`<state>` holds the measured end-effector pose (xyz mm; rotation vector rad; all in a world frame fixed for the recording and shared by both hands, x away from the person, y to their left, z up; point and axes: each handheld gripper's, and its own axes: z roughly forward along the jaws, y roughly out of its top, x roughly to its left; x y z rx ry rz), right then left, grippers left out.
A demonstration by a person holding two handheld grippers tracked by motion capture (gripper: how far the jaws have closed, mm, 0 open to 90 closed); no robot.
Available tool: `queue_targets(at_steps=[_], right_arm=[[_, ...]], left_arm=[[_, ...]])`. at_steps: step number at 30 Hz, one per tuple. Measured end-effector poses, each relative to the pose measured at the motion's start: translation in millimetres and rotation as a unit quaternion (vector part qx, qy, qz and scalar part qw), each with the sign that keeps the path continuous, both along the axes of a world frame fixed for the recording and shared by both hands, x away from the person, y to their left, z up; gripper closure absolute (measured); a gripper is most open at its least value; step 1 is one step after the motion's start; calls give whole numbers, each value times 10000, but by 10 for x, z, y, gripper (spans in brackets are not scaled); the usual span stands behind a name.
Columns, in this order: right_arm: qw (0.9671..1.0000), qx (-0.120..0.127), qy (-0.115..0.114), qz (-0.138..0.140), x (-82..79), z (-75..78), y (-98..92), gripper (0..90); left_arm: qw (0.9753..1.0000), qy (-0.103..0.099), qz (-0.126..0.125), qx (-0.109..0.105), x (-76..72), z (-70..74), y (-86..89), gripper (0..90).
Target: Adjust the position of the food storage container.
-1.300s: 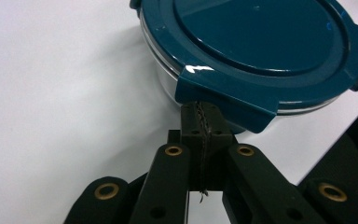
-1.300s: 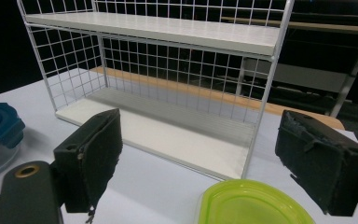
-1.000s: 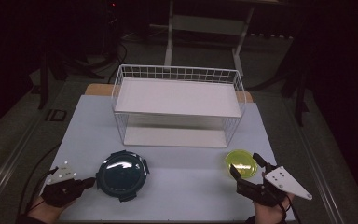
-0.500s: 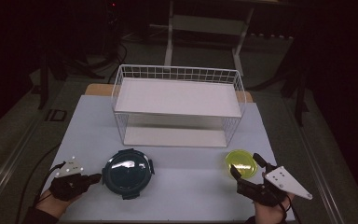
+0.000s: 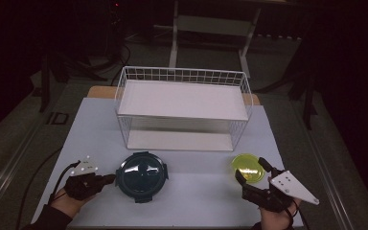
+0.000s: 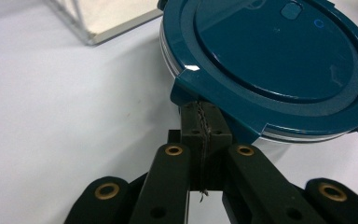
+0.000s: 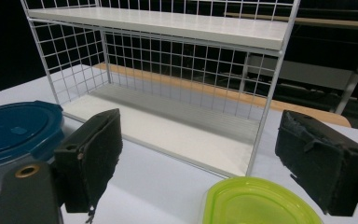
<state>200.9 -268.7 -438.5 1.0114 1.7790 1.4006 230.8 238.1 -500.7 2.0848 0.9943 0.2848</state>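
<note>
Down by the desk's (image 5: 182, 201) near-left corner, the left gripper (image 5: 109, 178) has its jaws pressed together, tips touching the rim tab of the blue lidded container (image 5: 140, 176). Toward the near-right corner, the right gripper (image 5: 252, 173) stands with jaws spread wide around the yellow-green lid (image 5: 248, 167), apart from it.

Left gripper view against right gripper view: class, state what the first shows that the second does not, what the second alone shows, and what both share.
Left gripper view: the left gripper with its jaws pressed together, tips at the side tab of the blue lidded container, whose lid fills the upper right.

Right gripper view: the right gripper with jaws wide apart, the green lid low between them, and the upper shelf of the wire rack.

Both: the blue container, the white table and the rack's lower board.
</note>
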Motion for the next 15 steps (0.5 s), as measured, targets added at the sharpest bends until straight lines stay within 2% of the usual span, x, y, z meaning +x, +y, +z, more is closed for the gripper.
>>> queue_targets(at_steps=[7,15], right_arm=[[10000,10,-12,9,-2,1,-4,145],[10000,24,-43,37,-5,3,-3,149]], left_arm=[[9999,3,-105,16,114,5,-157,891],[9998,5,-188,-8,164,4,-328,891]])
